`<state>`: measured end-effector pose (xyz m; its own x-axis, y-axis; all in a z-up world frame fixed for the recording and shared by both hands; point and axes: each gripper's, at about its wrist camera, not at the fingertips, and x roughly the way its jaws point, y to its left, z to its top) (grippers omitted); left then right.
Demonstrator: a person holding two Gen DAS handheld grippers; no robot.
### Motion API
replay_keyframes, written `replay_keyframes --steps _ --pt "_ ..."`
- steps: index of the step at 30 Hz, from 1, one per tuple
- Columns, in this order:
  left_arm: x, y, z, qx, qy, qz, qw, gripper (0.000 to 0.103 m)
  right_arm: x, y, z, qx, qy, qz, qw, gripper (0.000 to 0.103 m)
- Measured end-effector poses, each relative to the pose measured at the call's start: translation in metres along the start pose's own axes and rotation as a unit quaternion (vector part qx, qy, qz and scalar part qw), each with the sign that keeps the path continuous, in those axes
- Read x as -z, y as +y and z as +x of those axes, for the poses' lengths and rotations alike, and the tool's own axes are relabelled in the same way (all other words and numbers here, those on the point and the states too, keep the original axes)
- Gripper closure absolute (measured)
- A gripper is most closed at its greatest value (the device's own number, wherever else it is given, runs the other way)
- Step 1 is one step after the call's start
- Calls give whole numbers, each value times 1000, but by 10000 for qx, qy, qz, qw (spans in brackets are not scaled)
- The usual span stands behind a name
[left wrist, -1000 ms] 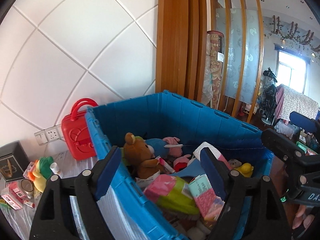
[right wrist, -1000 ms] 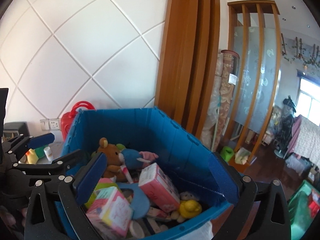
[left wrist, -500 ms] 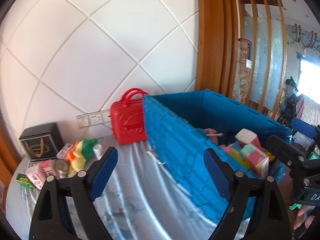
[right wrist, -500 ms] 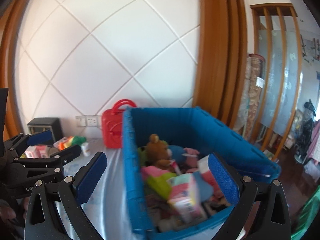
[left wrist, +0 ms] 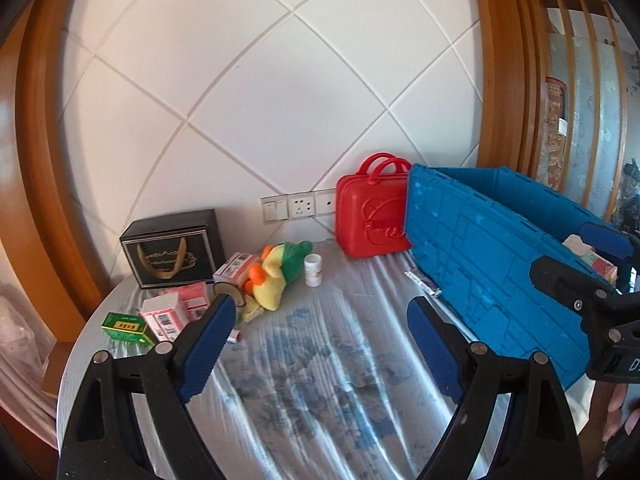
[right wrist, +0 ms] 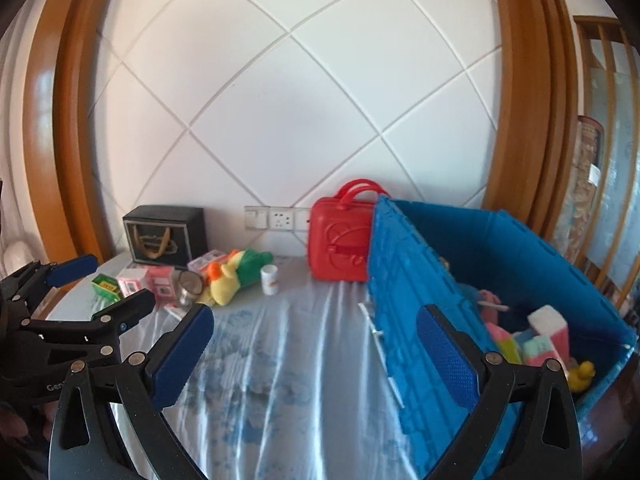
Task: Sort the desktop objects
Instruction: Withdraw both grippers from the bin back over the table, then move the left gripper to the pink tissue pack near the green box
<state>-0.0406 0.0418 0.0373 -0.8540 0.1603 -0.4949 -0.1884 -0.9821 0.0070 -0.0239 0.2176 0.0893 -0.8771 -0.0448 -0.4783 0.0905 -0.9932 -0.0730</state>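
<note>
My left gripper (left wrist: 318,320) is open and empty above the cloth-covered table (left wrist: 320,392). My right gripper (right wrist: 314,320) is open and empty too, just right of it. Ahead at the left lie loose items: a yellow and green plush duck (left wrist: 276,276) (right wrist: 232,272), a small white bottle (left wrist: 313,270) (right wrist: 270,279), pink boxes (left wrist: 168,312) (right wrist: 148,280), a green box (left wrist: 126,326) and a small round tin (right wrist: 188,286). The blue crate (left wrist: 500,264) (right wrist: 404,288) stands at the right with toys and boxes inside.
A red carry case (left wrist: 372,216) leans by the wall against the crate's corner. A black gift box (left wrist: 174,246) sits at the back left under wall sockets (left wrist: 296,206). A thin packet (left wrist: 422,282) lies at the crate's foot. The table's round edge falls away at the left.
Both views have swung left, from looking into the crate to facing the table. The loose items by the wall now sit ahead, and the crate has slid to the right.
</note>
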Motion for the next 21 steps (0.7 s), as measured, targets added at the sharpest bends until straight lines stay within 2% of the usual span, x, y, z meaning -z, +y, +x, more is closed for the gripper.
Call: replay_keyframes --steps 11,21 --pt "33 130 45 -843 648 -368 9936 15 -8 85 89 -620 521 -98 9967 0" --pt "63 220 142 -1080 1462 -876 9794 15 4 148 202 -955 1334 -387 9857 0"
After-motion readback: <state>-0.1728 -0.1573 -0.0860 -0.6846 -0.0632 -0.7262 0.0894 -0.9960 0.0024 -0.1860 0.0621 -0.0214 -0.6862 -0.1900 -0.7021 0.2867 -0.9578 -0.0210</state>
